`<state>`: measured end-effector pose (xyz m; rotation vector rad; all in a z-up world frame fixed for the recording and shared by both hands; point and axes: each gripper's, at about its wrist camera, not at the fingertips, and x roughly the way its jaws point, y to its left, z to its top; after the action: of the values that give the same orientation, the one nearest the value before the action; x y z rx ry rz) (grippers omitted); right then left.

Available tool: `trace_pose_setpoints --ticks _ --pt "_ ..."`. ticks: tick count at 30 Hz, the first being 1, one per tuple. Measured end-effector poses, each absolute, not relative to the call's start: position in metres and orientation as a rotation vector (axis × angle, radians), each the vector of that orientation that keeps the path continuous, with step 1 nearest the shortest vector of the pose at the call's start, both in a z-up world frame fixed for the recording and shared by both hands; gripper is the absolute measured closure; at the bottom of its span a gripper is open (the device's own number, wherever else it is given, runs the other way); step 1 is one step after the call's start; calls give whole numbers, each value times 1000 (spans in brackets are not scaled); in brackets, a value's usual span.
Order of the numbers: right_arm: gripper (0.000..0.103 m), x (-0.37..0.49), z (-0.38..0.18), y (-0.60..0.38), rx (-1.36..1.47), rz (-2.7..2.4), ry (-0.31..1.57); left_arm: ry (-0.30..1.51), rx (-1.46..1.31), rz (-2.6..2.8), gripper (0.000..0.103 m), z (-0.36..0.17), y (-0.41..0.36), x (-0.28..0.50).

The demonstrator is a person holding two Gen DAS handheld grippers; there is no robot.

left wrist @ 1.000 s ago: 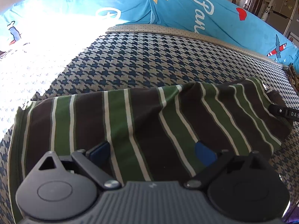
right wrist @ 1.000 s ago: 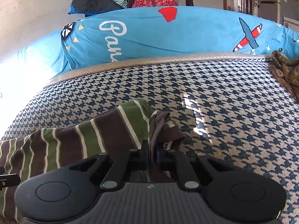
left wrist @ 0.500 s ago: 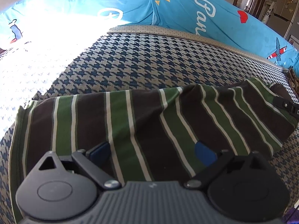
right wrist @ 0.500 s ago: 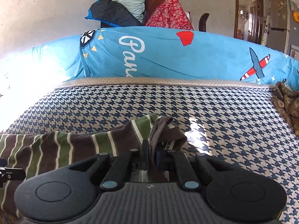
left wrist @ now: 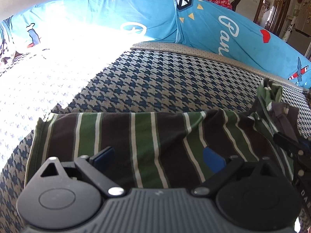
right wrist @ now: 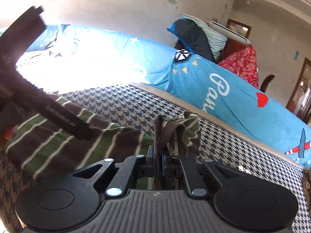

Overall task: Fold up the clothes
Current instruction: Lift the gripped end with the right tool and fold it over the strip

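A brown, green and white striped shirt (left wrist: 147,139) lies across the houndstooth bed cover (left wrist: 165,81). My left gripper (left wrist: 158,158) hovers open over the shirt's near edge, blue pads wide apart with nothing between them. My right gripper (right wrist: 159,160) is shut on the shirt's collar end (right wrist: 175,134), which stands bunched up above the fingers. In the left wrist view that lifted end (left wrist: 272,104) rises at the right, with the right gripper's black body (left wrist: 291,147) beside it. The left gripper's black body (right wrist: 38,97) crosses the right wrist view's left side.
A blue printed bolster (left wrist: 213,25) runs along the bed's far edge. Harsh sunlight washes out the bed's left part (left wrist: 38,68). Piled bedding and a red floral cloth (right wrist: 241,66) sit behind the bolster. A brown cloth (right wrist: 307,186) lies at the right edge.
My right gripper has lifted the shirt's collar end and swung it left toward the left gripper, tilting as it went. The left gripper stayed open in place.
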<state>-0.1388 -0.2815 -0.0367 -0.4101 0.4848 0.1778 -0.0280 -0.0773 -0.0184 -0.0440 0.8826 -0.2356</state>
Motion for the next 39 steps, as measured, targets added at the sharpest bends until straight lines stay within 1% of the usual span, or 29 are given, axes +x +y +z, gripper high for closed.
trace_pose_setpoints --ticks 6,9,10,11,14,17,23,28,35,39 --pt "95 -139 -63 -250 -506 263 511 876 -71 -189 5 -17 -66 -25" --pt "93 -135 -74 -244 -515 294 545 888 -82 -190 5 -18 -64 -25" --pt "88 -134 -75 -244 -504 312 563 888 -82 -191 5 -19 -64 -25" --pt "87 -133 -74 -245 -482 336 579 888 -82 -192 5 -19 -64 -26" --pt "86 -135 -62 -249 -411 412 589 880 -82 -189 5 -17 -63 -26" --pt "86 -140 -46 -255 -373 447 559 877 -92 -178 4 -16 -61 -26" --pt "86 -133 -30 -278 -294 350 526 878 -104 -168 3 -16 -59 -25" --pt "86 -122 -37 -288 -298 242 573 887 -96 -189 3 -17 -62 -24" --pt "86 -120 -60 -279 -355 236 647 921 -87 -222 2 -22 -68 -25" --pt "84 -116 -70 -276 -370 236 671 946 -66 -221 0 -27 -71 -24"
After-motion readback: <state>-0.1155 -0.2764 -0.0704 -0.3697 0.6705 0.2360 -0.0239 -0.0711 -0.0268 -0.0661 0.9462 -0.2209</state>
